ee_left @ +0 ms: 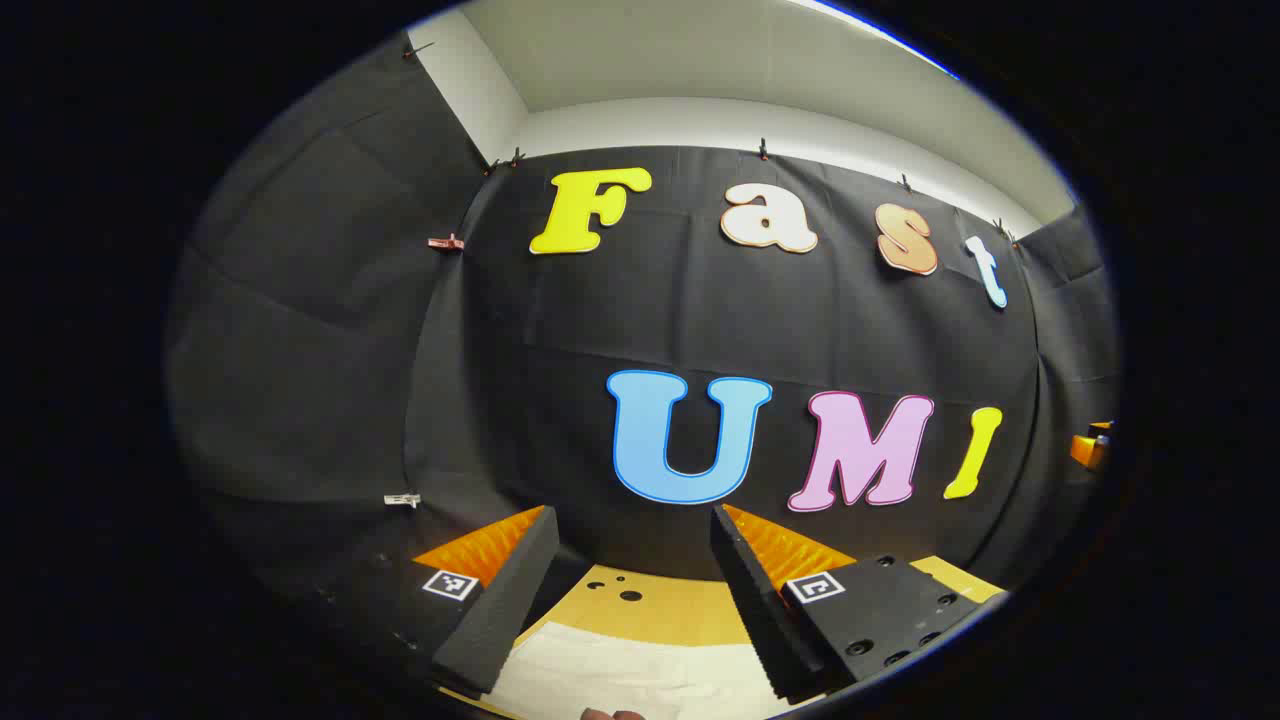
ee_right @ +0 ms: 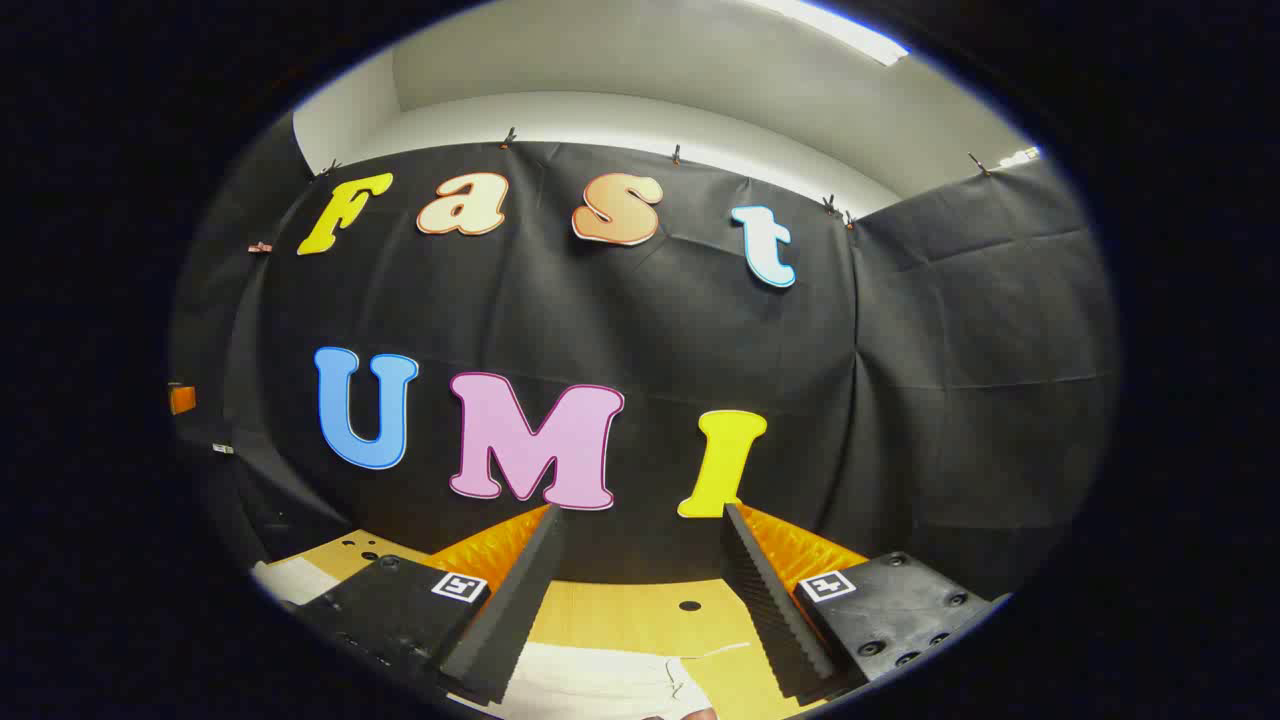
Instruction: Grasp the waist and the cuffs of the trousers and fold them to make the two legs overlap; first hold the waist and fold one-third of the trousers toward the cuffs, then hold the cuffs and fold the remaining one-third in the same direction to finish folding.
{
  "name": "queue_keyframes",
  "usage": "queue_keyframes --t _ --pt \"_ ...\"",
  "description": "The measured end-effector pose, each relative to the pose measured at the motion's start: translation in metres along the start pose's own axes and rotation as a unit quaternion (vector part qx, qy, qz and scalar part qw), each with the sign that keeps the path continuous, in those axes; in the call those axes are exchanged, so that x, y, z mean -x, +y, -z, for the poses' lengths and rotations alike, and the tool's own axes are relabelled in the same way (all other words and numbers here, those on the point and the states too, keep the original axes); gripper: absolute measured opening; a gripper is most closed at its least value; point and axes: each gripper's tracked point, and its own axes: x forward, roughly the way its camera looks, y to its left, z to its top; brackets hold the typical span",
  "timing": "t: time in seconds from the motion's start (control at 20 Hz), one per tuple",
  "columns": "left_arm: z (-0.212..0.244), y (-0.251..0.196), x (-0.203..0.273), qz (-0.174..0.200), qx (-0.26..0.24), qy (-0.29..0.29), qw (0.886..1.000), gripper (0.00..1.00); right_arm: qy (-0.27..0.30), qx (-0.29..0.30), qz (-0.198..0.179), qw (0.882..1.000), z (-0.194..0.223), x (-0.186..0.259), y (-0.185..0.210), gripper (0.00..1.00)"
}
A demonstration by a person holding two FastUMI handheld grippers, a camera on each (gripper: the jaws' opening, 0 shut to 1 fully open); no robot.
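A black cloth wall (ee_left: 600,330) is hung across the back of the booth and is seen to be pinned along its top edge by small clips (ee_left: 762,150), with further cloth panels (ee_right: 980,350) drawn around both sides. Above the cloth a pale wall band (ee_right: 620,115) and a white ceiling (ee_left: 720,60) are seen, and a bright strip of light (ee_right: 850,35) is caught at the upper right edge. Below, a yellowish wooden counter (ee_right: 640,615) with small dark holes (ee_left: 630,595) is set against the foot of the cloth.
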Motion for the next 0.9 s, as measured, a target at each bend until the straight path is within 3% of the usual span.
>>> queue_keyframes --t 0.9 --pt "0.011 0.008 0.005 -0.007 -0.013 0.02 1.0 0.96 -0.003 0.043 -0.003 0.999 0.006 0.01 0.004 0.96"
